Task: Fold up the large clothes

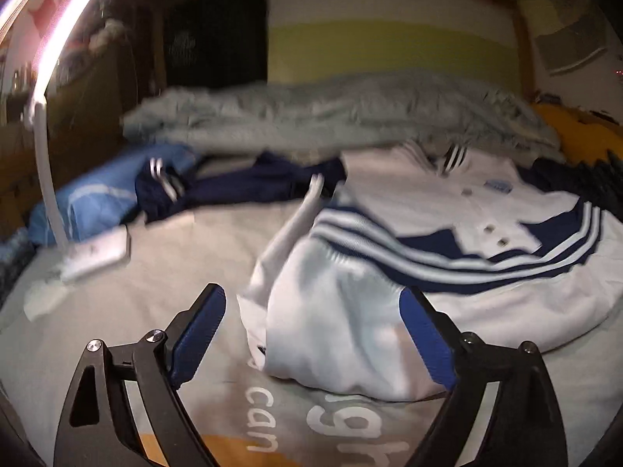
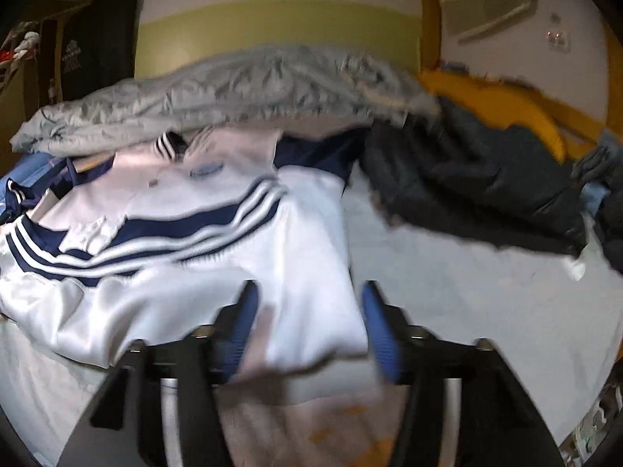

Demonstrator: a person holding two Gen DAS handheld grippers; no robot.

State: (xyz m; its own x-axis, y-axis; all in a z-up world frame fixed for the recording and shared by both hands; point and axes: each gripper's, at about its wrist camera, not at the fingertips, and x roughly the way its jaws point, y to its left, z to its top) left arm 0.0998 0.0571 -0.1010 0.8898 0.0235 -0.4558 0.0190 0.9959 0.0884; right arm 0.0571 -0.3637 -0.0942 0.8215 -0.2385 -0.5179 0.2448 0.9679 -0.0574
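Your left gripper (image 1: 313,336) has its blue-padded jaws spread wide, hanging over the near folded edge of the white track jacket (image 1: 409,272); the fabric lies between and below the pads, but neither pad presses on it. Your right gripper (image 2: 309,329) also stands apart, its jaws straddling the jacket's (image 2: 194,257) near corner without pinching it. The jacket lies folded on the grey bedsheet (image 1: 163,272), its navy stripes running across the top and its snap buttons showing near the collar. Beyond it on your left lie a navy garment (image 1: 249,190) and a blue pillow (image 1: 101,198), with a white remote-like device (image 1: 97,253) on the sheet. A crumpled grey duvet (image 2: 218,89) lies behind the jacket, and a dark puffer jacket (image 2: 475,190) lies to the right of it.
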